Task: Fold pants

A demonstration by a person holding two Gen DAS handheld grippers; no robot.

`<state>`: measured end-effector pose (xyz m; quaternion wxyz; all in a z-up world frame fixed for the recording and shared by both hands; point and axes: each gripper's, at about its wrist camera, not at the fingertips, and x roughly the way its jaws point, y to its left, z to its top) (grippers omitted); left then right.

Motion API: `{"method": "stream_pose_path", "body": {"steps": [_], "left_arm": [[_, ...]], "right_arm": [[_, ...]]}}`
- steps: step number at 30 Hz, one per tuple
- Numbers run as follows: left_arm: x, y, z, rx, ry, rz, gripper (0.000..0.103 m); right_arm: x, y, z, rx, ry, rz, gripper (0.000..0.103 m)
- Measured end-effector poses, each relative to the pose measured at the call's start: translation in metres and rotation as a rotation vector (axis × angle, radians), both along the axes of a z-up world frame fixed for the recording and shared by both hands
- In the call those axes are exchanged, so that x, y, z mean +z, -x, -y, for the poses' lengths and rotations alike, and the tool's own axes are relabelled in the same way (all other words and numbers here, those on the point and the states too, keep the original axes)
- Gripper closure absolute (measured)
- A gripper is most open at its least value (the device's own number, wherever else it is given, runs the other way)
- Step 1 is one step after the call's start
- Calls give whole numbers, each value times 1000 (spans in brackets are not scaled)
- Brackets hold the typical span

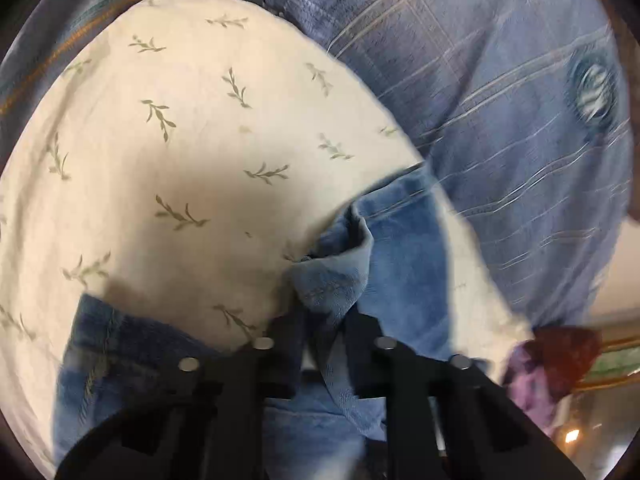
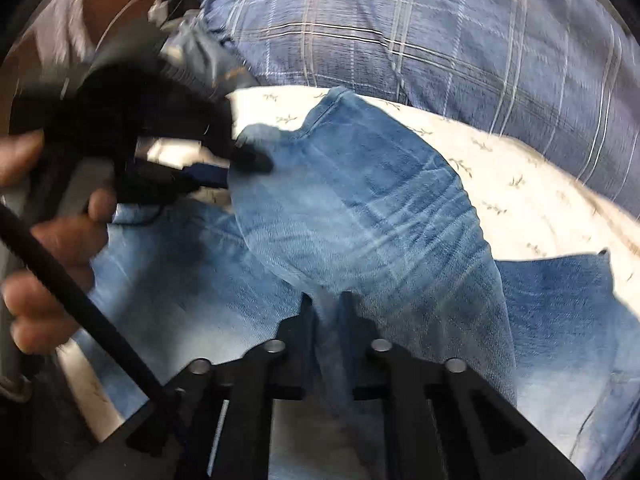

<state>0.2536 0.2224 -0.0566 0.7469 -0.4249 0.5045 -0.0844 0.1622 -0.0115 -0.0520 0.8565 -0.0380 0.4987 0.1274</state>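
Left tongs (image 1: 324, 312): black, two fingers, clenched on a bunched fold of the jeans (image 1: 400, 248), the pinched cloth rising in a crumpled peak just ahead of the tips. Seen from the right wrist view, these same tongs (image 2: 250, 160) reach in from the left side, held by the left hand (image 2: 52, 240), their tips gripping the edge of the denim.

Right tongs (image 2: 326, 304): black, two fingers, closed on a narrow pleat of the jeans (image 2: 360, 216), which runs down between the fingers toward the camera.

Jeans: light blue washed denim with pale crease lines. Lying on the sheet (image 2: 540, 200), with one part lifted and draped between the two pairs of tongs. Another part lies flat at the lower right of the right wrist view. In the left wrist view a darker stitched seam edge shows at the lower left.

Sheet (image 1: 180, 152): cream cloth printed with small green leaf sprigs, spread under the jeans.

Blanket (image 2: 440, 32): blue plaid with pale stripes, lying just beyond the sheet, touching its far edge in both views (image 1: 520, 120).

Cloth (image 1: 560, 352): dark red and purple, bunched at the right edge of the left wrist view; details blurred.
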Motion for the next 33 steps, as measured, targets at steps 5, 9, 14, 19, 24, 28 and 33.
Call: {"method": "stream_pose_path", "body": {"steps": [5,9,14,19,24,28,33], "left_arm": [[72,55,-13,23,21,294,95],[98,132,-30,95,0,399,95],[57,187,-36,175,-184,272,95],[9,189,-47,195,-194,104,95],[19,190,-33,185,-304,142,92],[8,187,-17,157,-404,51,89],[30,208,-22,238,-443,165,64]], "right_arm": [[49,20,14,-21,-148,88,99],[88,61,11,36,-240,206,99],[61,92,-19,136,-210,141,98],[7,94,-36,141,-177,42,94],[14,98,-29,89,-246,45,94],[-6,94,-38,93,-183,-13,89],[12,105,-17,74,-297,7,77]]}}
